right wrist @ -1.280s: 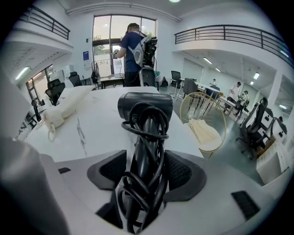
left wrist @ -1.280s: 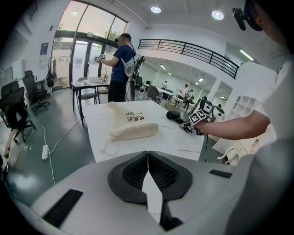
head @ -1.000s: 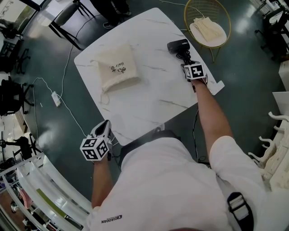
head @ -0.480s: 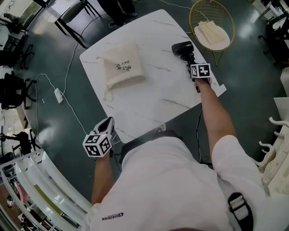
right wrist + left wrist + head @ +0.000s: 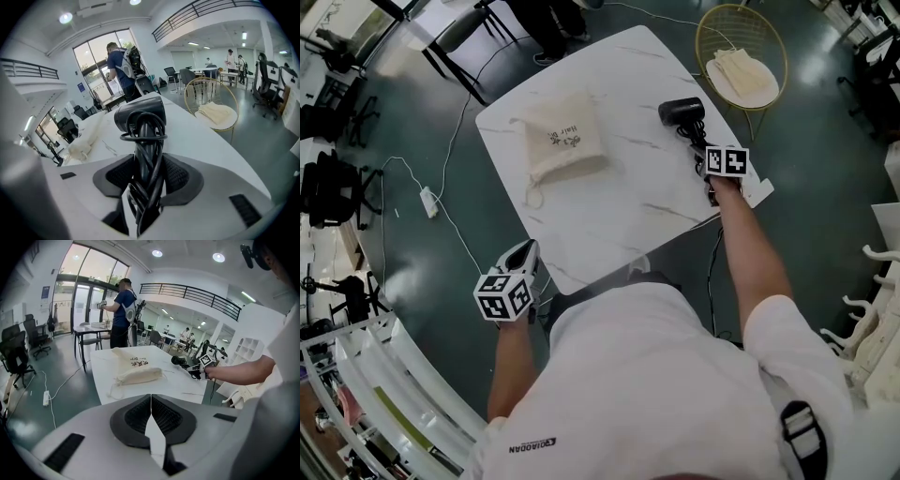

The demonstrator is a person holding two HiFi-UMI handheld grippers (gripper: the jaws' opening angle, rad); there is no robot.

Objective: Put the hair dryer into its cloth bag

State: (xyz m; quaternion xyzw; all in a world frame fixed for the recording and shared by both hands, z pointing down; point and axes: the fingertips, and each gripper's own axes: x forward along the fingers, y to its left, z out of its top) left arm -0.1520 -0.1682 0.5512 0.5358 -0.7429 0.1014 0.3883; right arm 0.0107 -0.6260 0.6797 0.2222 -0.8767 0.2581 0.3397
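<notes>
Just closing, right tool (image 5: 147,177) on dryer (image 5: 140,114)

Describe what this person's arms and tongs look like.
The left tongs and right tongs each have a pale grey body, black ribbed pads and a white cube of black square markers. The person wears a white short-sleeved shirt. The right tongs' jaws have just been closing on the hair dryer.

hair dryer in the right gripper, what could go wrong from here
The right gripper, jaws just closing, clamps the hair dryer handle over its wrapped cord, so it could slip or twist. The cloth bag lies flat and the left gripper is shut, away from it: nothing holds its mouth open.
</notes>
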